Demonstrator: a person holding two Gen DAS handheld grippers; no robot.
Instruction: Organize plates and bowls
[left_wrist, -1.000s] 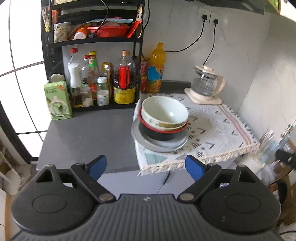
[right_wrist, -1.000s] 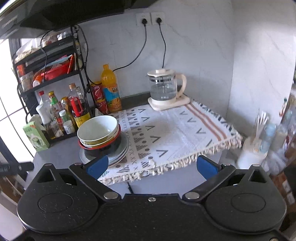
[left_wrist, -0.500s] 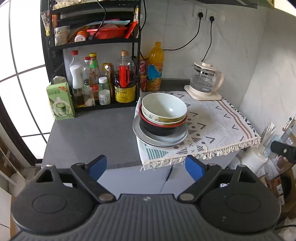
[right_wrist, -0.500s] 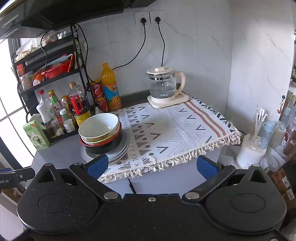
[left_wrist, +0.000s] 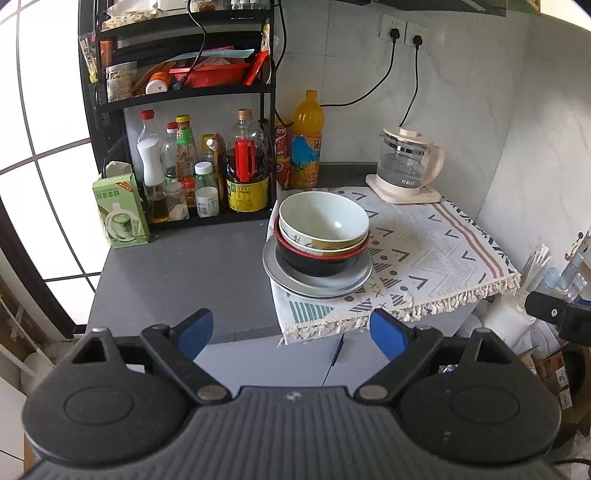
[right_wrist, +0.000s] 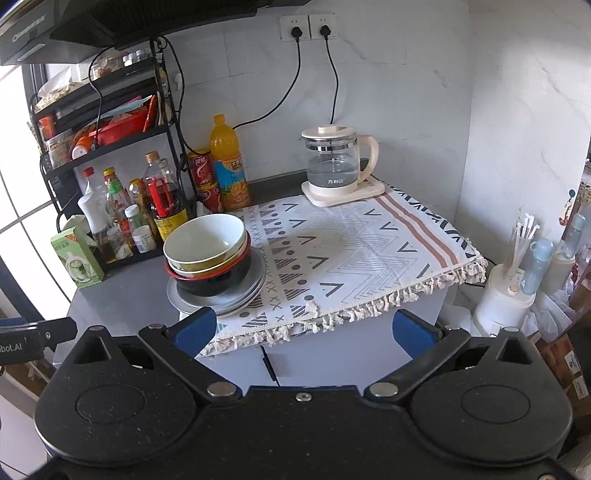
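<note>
Left tool (left_wrist: 291, 328) hangs wide open and empty, back from the worktop (left_wrist: 177, 266). At its 12 o'clock the bowls (left_wrist: 323, 225) sit nested on stacked plates (left_wrist: 317, 282), at the cloth's (left_wrist: 424, 251) left edge.

Right tool (right_wrist: 304, 325) also gapes, holding nothing. The bowls (right_wrist: 207, 242) and plates (right_wrist: 221, 295) lie at its 11 o'clock; the kettle (right_wrist: 338, 166) stands at 12.

One neat stack fits either a finished sort or a pile awaiting separation, so I judge no particular step settled.
</note>
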